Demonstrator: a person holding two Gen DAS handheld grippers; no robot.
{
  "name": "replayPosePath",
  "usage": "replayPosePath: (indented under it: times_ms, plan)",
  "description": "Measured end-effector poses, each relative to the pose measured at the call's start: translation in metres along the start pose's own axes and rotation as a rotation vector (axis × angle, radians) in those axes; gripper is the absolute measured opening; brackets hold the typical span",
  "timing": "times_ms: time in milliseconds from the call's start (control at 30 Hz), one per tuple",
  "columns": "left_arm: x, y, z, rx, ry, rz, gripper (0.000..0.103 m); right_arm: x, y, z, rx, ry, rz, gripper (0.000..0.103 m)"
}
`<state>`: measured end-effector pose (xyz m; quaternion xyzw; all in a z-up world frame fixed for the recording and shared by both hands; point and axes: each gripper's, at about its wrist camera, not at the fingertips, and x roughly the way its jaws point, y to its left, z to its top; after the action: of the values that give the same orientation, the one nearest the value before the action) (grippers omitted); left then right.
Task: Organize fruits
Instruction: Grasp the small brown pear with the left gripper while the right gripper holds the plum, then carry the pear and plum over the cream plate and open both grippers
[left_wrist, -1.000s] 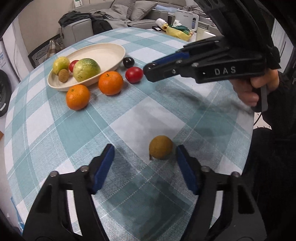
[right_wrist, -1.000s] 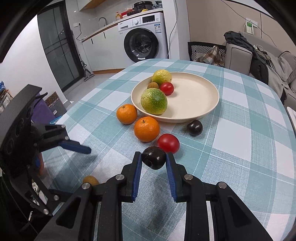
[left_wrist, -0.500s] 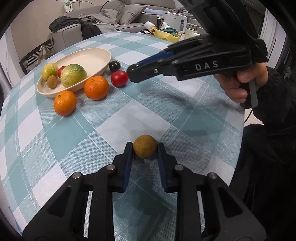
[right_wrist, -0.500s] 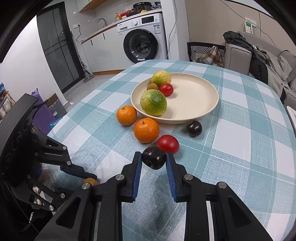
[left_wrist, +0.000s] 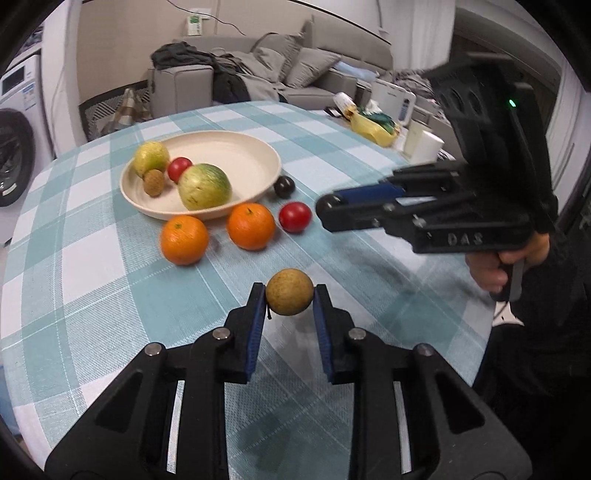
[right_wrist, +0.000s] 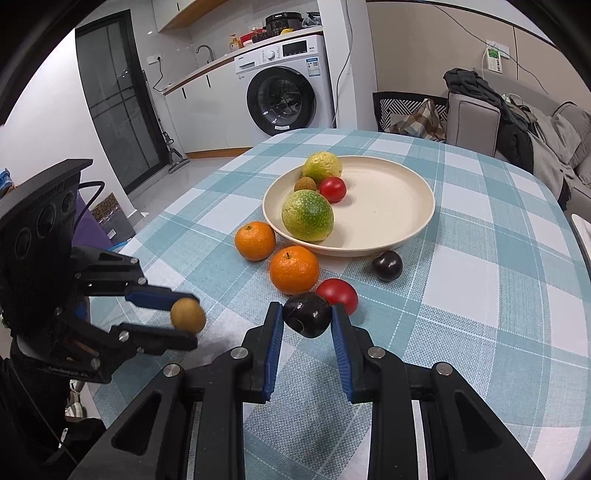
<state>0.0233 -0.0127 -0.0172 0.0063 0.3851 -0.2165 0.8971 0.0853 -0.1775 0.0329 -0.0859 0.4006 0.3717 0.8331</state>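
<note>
My left gripper (left_wrist: 290, 297) is shut on a small round brown fruit (left_wrist: 289, 296) and holds it above the checked tablecloth; the brown fruit also shows in the right wrist view (right_wrist: 187, 315). My right gripper (right_wrist: 307, 314) is shut on a dark plum (right_wrist: 307, 314). A cream plate (right_wrist: 399, 206) holds a large green fruit (right_wrist: 307, 215), a yellow-green fruit (right_wrist: 322, 167), a small brown fruit (right_wrist: 305, 184) and a red tomato (right_wrist: 332, 189). Two oranges (right_wrist: 294, 269), a red tomato (right_wrist: 339, 292) and a second dark plum (right_wrist: 386, 265) lie on the cloth beside the plate.
The round table's edge (left_wrist: 480, 332) runs close on the right in the left wrist view. A yellow bag (left_wrist: 373, 125) and a white cup (left_wrist: 421, 142) stand at the far side. A sofa (left_wrist: 295, 74) and a washing machine (right_wrist: 284, 92) are beyond the table.
My left gripper closed on the brown fruit and lifted it off the cloth, moving toward the plate. My right gripper kept its hold on the dark plum and rose slightly.
</note>
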Motion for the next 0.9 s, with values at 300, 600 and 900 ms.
replayPosePath:
  times_ms: [300,600,900]
  plan:
    - [-0.011,0.024,0.017,-0.147,-0.141,0.064,0.023,-0.006,0.005,0.002,-0.002,-0.043,0.009,0.027]
    - [-0.012,0.044,0.039,-0.222,-0.217,0.198,0.023,-0.020,0.003,0.012,0.024,-0.119,0.000,0.027]
    - [0.009,0.058,0.067,-0.215,-0.244,0.313,0.023,-0.032,-0.005,0.034,0.052,-0.226,-0.015,0.027]
